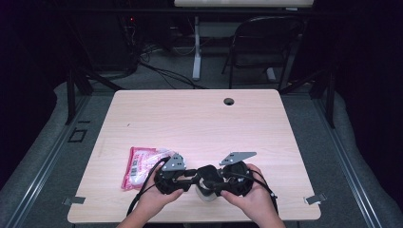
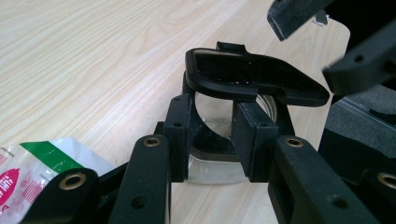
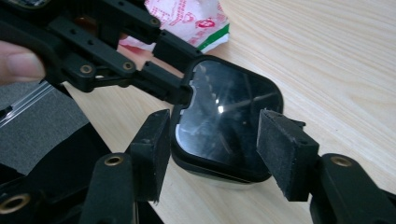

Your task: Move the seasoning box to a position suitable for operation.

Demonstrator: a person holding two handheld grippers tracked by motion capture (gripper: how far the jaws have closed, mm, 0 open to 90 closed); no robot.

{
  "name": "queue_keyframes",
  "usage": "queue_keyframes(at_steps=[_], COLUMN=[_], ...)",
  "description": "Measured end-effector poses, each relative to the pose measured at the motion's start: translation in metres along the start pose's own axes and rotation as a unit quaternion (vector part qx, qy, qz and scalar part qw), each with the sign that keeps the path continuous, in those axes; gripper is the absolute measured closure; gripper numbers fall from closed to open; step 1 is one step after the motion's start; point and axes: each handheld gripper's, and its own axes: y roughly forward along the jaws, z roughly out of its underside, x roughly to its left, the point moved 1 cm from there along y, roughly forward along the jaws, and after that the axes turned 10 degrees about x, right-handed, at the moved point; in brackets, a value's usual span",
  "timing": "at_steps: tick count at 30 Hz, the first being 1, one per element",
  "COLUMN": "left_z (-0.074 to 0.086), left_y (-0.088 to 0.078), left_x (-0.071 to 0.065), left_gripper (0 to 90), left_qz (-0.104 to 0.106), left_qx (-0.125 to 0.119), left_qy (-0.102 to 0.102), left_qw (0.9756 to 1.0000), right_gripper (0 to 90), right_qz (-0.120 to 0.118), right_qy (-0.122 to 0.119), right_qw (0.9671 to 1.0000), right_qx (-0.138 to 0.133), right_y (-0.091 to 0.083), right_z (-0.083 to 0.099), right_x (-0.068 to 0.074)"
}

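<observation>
Container (image 2: pixel 215 163) with black lid (image 3: pixel 224 126) | left gripper (image 2: pixel 212 135) clamps its clear wall | right gripper (image 3: pixel 212 149) spread wide over lid (pads apart) | snack packet (image 1: pixel 138 166) beside

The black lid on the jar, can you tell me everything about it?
The lid is black, squarish with rounded corners, and looks like glossy plastic with a raised rim. It sits tilted on a clear jar near the table's front edge. A small tab sticks out at one side. Its top is shiny and smudged. The left gripper has its jaws around the jar just under the lid; the right gripper stands open on both sides of it, not pressing.
</observation>
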Motion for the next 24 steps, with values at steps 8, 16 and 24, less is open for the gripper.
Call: queue_keyframes(at_steps=[8, 16, 24], left_z=[-0.002, -0.003, 0.001], left_y=[-0.006, -0.005, 0.003], left_x=[0.001, 0.001, 0.003], left_gripper=[64.6, 63.7, 61.3], left_qz=[0.002, 0.0, -0.004], left_qx=[-0.016, -0.017, -0.004], left_qy=[-0.007, -0.007, -0.011], left_qw=[0.9998, 0.9998, 0.9999], right_gripper=[40.1, 43.6, 47.1], right_qz=[0.017, 0.051, 0.046], right_qy=[-0.012, -0.022, -0.014], right_qw=[0.9996, 0.9979, 0.9984], right_qx=[0.021, 0.034, 0.029], right_y=[0.006, 0.012, 0.009], right_z=[-0.001, -0.001, 0.0], right_x=[0.01, 0.012, 0.009])
